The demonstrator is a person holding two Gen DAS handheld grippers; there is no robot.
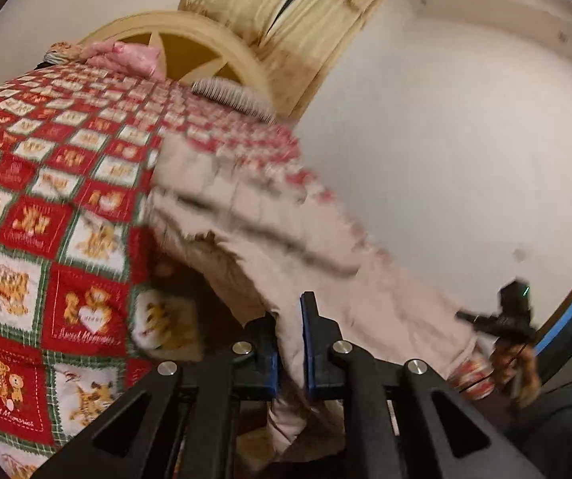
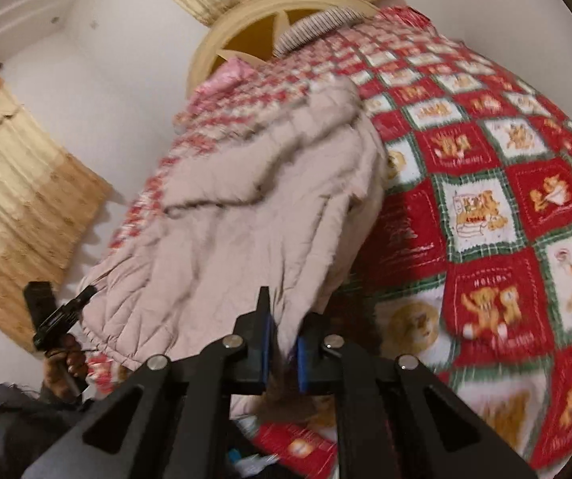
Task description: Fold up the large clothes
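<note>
A large pale beige quilted coat [image 1: 246,215] with a brown fur trim lies partly lifted over a bed. It also shows in the right wrist view [image 2: 246,207]. My left gripper [image 1: 290,339] is shut on an edge of the coat, cloth pinched between its blue pads. My right gripper [image 2: 285,343] is shut on another edge of the coat near the fur trim. The right gripper [image 1: 505,319] appears far right in the left wrist view; the left gripper [image 2: 58,315] appears far left in the right wrist view. The coat hangs stretched between them.
The bed carries a red, white and green patchwork quilt [image 1: 46,207] with teddy bears, also in the right wrist view [image 2: 505,199]. A round yellow headboard [image 1: 190,48], pink pillow [image 1: 134,54], beige curtains [image 2: 18,183] and white walls surround it.
</note>
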